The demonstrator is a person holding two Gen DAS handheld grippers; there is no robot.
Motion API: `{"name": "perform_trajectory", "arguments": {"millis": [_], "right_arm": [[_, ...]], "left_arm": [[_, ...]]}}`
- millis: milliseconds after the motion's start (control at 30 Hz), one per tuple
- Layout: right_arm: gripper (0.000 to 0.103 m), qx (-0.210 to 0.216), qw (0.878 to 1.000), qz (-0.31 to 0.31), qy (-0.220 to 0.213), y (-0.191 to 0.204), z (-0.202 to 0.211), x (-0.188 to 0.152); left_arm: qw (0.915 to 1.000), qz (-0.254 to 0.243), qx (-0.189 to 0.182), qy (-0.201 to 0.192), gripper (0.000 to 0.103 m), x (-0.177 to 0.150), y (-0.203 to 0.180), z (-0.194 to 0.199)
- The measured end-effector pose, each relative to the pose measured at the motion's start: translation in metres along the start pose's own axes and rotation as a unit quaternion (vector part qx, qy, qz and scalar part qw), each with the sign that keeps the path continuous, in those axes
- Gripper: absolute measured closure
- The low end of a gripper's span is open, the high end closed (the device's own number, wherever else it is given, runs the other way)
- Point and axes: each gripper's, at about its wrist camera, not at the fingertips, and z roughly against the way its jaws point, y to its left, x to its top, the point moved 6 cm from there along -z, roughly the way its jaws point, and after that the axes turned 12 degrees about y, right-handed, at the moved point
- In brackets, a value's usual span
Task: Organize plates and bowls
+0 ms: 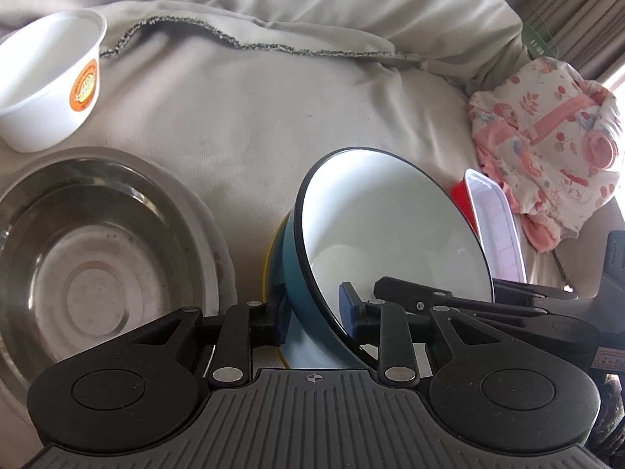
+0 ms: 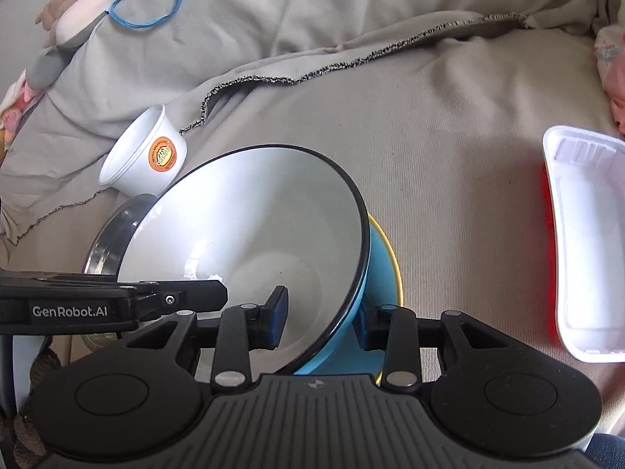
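A blue bowl (image 1: 390,211) with a white inside and a black rim stands tilted on its edge over a beige cloth (image 1: 293,117) that covers a soft, cushioned surface, held between both tongs. The right tongs (image 2: 322,322) are clamped on the bowl's wall, one blue pad inside the white hollow and the other against the blue outside, jaws drawn nearly as close as they go. The left tongs (image 1: 316,314) straddle the opposite side of the rim, one pad inside and one outside; their jaws stand partly apart, and whether the pads press on the wall cannot be told. Just behind the bowl's foot a yellow-rimmed dish (image 2: 392,269) shows, touching or nearly touching it. A steel plate (image 1: 78,258) lies flat to the left in the left wrist view, resting on a white plate whose edge peeks out beside it. A white cup (image 1: 47,78) with an orange round label sits beyond the steel plate. A white foam tray (image 2: 586,250) lies on something red on the other side, near a pink patterned bundle of fabric (image 1: 547,136).
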Motion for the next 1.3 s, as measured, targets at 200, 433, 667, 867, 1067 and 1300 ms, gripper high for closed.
{"name": "perform_trajectory", "arguments": {"millis": [200,433,667,867,1067,1300], "right_arm": [[0.067,0.005,1.000,-0.004,-0.003,-0.001,0.000,0.001],[0.067,0.002,1.000,-0.008,-0.012,-0.002,0.011,0.001],[0.066,0.003,1.000,-0.017,-0.017,-0.006,0.016,0.002],[0.064,-0.009,0.999,-0.008,-0.035,-0.004,0.024,0.004],[0.060,-0.026,0.998,0.005,-0.062,-0.001,0.033,0.007],[0.059,-0.042,0.996,0.022,-0.073,0.009,0.043,0.020]], "left_arm": [[0.9999,-0.007,0.011,0.000,0.072,-0.001,-0.002,0.003],[0.9999,0.000,0.009,-0.005,0.069,-0.001,0.001,0.008],[1.0000,0.007,0.001,-0.002,0.070,-0.001,0.006,0.012],[0.9997,-0.005,0.015,-0.017,0.073,0.003,0.003,0.022],[0.9990,-0.015,0.024,-0.034,0.076,0.008,-0.001,0.024],[0.9923,0.055,-0.034,-0.105,0.079,0.042,0.034,0.082]]}}
